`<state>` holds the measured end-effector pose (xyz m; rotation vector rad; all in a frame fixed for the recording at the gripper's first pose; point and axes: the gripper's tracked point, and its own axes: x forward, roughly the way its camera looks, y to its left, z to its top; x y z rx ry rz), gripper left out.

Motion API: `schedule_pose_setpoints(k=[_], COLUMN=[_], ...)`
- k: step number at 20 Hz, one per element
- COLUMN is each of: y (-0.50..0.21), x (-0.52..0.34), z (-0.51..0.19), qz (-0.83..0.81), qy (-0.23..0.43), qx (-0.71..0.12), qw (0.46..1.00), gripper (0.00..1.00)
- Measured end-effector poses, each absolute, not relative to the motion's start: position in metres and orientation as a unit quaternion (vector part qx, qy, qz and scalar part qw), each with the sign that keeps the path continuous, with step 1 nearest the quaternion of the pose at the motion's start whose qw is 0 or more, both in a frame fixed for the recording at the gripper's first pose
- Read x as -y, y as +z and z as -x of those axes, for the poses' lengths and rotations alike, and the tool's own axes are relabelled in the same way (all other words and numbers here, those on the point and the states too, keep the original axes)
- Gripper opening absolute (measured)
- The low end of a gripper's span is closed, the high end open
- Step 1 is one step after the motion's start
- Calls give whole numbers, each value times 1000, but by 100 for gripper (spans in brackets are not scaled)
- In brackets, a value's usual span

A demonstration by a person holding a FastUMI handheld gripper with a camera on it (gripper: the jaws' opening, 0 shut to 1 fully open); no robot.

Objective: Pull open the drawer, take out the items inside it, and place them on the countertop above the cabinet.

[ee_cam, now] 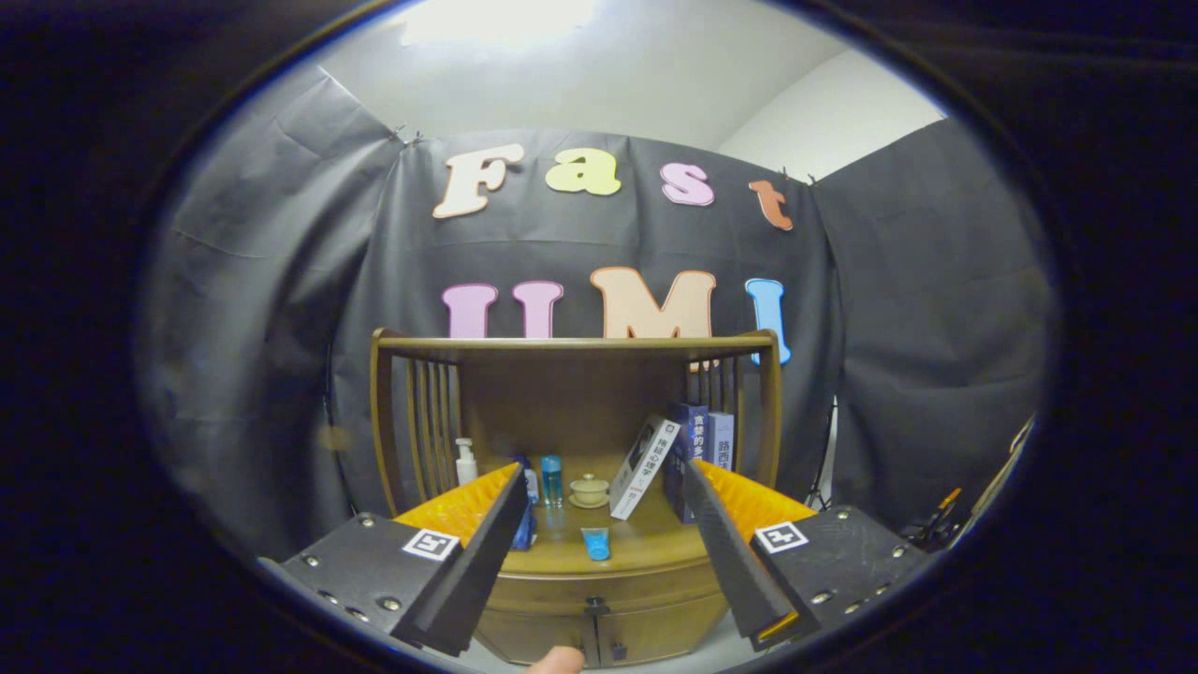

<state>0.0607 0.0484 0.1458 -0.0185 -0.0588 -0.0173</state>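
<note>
A wooden cabinet (pixel 599 599) stands ahead of me, with a shelf frame rising over its countertop (pixel 646 543). Its drawer front (pixel 599 585) sits just under the top, looks closed, and has a small dark knob (pixel 595 607). My gripper (pixel 604 487) is open, fingers spread wide with nothing between them, held in front of the cabinet at countertop height. A small blue tube (pixel 595 543) lies on the countertop between my fingers. The drawer's contents are hidden.
On the countertop stand a white pump bottle (pixel 465 461), a blue bottle (pixel 552 480), a lidded cup on a saucer (pixel 589 490) and several books (pixel 688 449), one leaning. A fingertip (pixel 557 662) shows below the cabinet doors. Dark cloth walls surround the cabinet.
</note>
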Motion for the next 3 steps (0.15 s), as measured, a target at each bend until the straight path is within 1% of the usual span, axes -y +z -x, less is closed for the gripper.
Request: schedule_pose_setpoints(k=[3], y=[148], x=[-47], z=[-58], qz=[9], qy=[-9], qx=[32], qw=[999], gripper=[99])
